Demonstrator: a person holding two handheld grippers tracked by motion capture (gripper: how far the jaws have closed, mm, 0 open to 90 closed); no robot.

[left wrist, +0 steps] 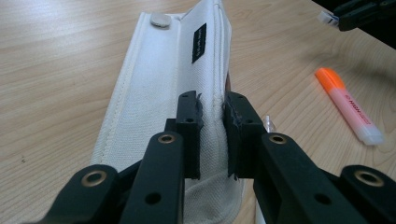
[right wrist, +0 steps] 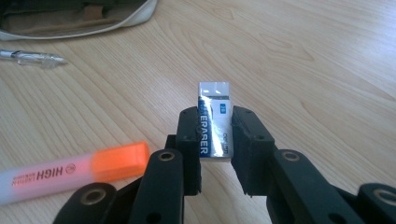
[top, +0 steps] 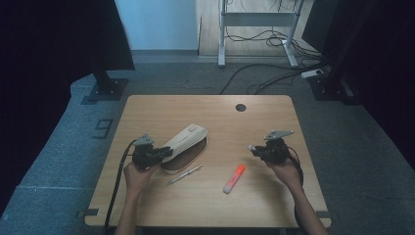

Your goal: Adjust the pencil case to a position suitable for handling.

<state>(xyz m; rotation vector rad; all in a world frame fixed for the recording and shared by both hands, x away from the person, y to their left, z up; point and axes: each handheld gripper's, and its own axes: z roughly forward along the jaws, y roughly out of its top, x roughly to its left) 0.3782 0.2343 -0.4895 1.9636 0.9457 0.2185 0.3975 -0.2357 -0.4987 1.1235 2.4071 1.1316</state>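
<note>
Left gripper (left wrist: 212, 119): your jaws are closed on the upper edge of one white pencil case (left wrist: 187, 70), with its fabric pinched between the pads.
Pencil case: one counted. It runs away from your left jaws toward the middle of the table (top: 147, 205), with its mouth facing your right hand.
Right gripper (right wrist: 215, 135): your jaws are clamped on one eraser (right wrist: 215, 121), held on edge above the wood, its end standing out beyond the fingertips.
Eraser: one counted, in a white and blue sleeve, pressed by both pads.
Highlighter (right wrist: 70, 172): one counted, orange-capped, lying flat just below and left of your right jaws, apart from them.
Pen (right wrist: 32, 58): one counted, clear-barrelled, lying flat well ahead and left of your right jaws, just short of the pencil case's open mouth.
Grippers: two counted, one in each hand.
</note>
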